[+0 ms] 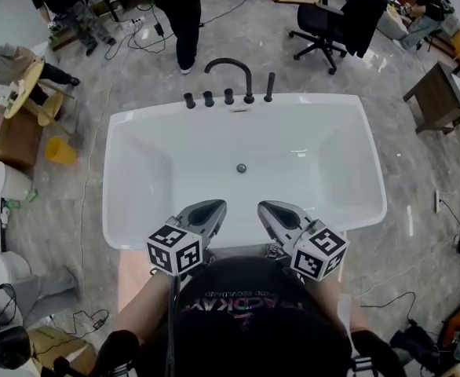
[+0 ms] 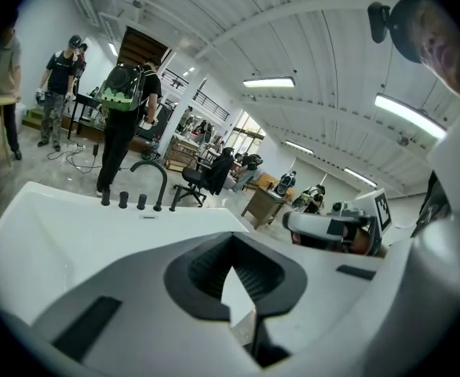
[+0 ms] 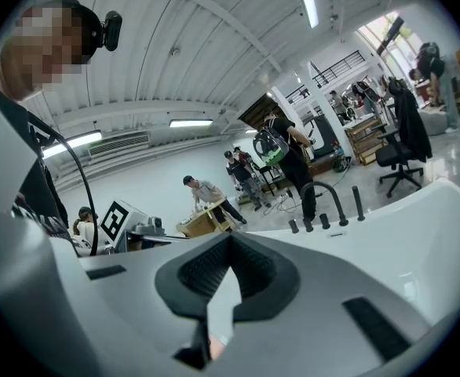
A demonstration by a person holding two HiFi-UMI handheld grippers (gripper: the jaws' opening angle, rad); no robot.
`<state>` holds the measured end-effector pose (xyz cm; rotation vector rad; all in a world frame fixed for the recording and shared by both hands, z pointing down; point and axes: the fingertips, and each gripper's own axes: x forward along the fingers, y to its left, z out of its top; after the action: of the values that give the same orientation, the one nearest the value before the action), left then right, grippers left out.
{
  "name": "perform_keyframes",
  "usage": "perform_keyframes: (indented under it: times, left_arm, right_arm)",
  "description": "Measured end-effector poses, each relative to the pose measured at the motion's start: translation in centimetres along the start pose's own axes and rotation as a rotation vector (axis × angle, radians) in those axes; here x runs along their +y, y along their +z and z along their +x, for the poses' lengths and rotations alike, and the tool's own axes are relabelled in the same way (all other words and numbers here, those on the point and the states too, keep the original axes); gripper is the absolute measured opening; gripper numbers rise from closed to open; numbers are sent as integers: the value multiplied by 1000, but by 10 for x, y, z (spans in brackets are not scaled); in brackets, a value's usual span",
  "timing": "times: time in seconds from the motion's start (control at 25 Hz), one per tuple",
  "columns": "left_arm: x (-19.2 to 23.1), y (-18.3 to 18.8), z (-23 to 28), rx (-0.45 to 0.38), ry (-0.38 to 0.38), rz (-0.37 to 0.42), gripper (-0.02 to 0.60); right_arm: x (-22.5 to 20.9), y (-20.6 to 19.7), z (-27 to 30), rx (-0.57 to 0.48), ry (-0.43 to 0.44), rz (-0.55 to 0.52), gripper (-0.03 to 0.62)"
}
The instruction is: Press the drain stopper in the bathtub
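The white bathtub (image 1: 136, 144) fills the middle of the head view, and its inside is bare. The drain stopper (image 1: 241, 168) is a small round grey button on the bottom of the tub, near the middle and a little toward the end with the faucet (image 1: 231, 72). The black curved faucet stands on the far rim in a row with short black knobs.

Both grippers are held over the near rim of the tub, close to the person's body, side by side and pointing toward the far end. The left gripper (image 1: 213, 206) has its two jaws closed together, with only a thin slit between the dark pads, and it holds nothing. The right gripper (image 1: 268, 206) is the same: jaws together, nothing between them.

The stopper lies ahead of both grippers and lower than them, roughly on the line between the two tips. It is clearly apart from them, and neither gripper touches it or the tub floor.

The left gripper view (image 2: 231, 250) looks over the tub rim to the faucet (image 2: 153, 181). The right gripper view (image 3: 228, 246) shows the same faucet (image 3: 326, 201). Neither of these views shows the stopper.

Behind the tub a person (image 1: 184, 14) in dark clothes stands on the grey floor, and an office chair (image 1: 324, 30) is near.
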<state>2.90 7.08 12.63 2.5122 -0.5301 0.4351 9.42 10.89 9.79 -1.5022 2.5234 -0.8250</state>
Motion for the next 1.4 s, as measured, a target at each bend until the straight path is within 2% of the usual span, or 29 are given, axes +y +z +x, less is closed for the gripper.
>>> perform_keyframes:
  times: [1.4]
  left_arm:
    - [3, 4, 2, 2, 5, -2, 5]
  right_arm:
    - [-4, 2, 6, 14, 6, 11, 12]
